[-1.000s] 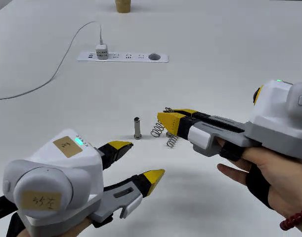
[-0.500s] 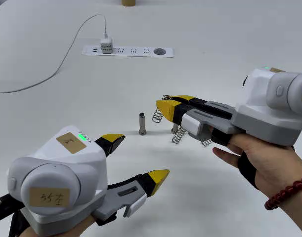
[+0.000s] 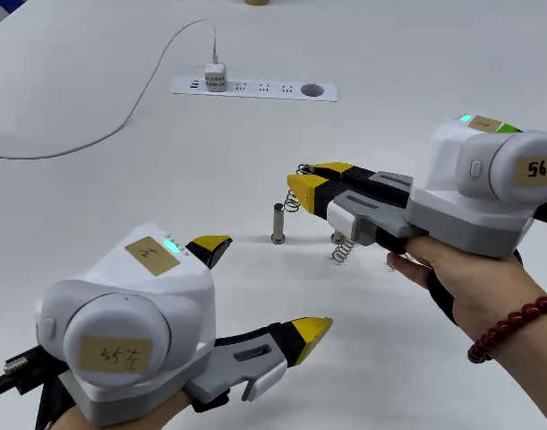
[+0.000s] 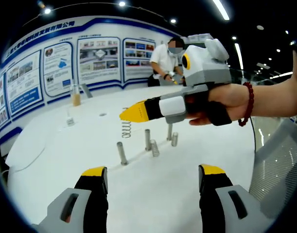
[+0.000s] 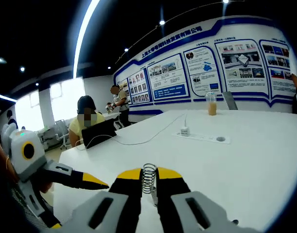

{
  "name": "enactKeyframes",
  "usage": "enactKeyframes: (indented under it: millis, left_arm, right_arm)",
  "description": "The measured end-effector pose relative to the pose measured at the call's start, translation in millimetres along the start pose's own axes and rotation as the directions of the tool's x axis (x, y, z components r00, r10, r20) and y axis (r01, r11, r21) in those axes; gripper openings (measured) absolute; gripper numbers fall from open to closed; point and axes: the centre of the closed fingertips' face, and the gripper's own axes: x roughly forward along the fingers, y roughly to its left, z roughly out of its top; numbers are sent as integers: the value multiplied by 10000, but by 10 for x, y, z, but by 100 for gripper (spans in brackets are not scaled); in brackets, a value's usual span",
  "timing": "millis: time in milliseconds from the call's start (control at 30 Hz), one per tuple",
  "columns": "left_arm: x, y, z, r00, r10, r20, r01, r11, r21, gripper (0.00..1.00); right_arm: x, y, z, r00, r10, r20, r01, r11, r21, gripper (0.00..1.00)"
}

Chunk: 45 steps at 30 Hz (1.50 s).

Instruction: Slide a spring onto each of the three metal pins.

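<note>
My left gripper is wide open, with nothing between its 2 yellow tips. My right gripper is pinched tight on a spring.

The right gripper view shows that grip best. The spring stands up straight between the 2 tips, low in the middle of the frame. In the head view the same spring is mostly hidden behind the yellow tips, with a bit of coil poking out above and below them. The left gripper view shows it from the side, hanging under the yellow tip, above the table and not on any pin.

The left gripper view also shows the pins well. 3 of them stand up in a slanted row in the middle of the frame: a front pin, a middle pin and a back pin. A loose spring sits on the table just beside the middle pin. The front pin and middle pin are bare. I cannot tell about the back pin.

The held spring is thin grey wire wound in small round coils.

At the top of the head view lie a white power strip and its cable. The right gripper view shows a cup in the upper right.
</note>
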Motion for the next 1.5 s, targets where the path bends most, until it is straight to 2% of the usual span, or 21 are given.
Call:
enactKeyframes:
  millis: [400,500,833,1500]
  left_arm:
    - [0,32,12,10000,46,87,-44,9999,-142,85]
    - [1,24,25,9998,-34,189,42,9991,-431,86]
    - [7,37,16,9999,3,131,2,9994,-342,86]
    - [10,43,-10,10000,-4,-9,3,9997,-252,83]
  right_arm:
    - [186,-39,-130,9991,-51,-432,27,9985,-550,12]
    - [216,-28,-156,9985,-51,-553,-1,9956,-933,12]
    - [264,-20,-268,9945,-51,-1048,-141,9833,-1814,12]
    - [341,-69,-519,9842,-214,-1758,-85,9858,-1678,12]
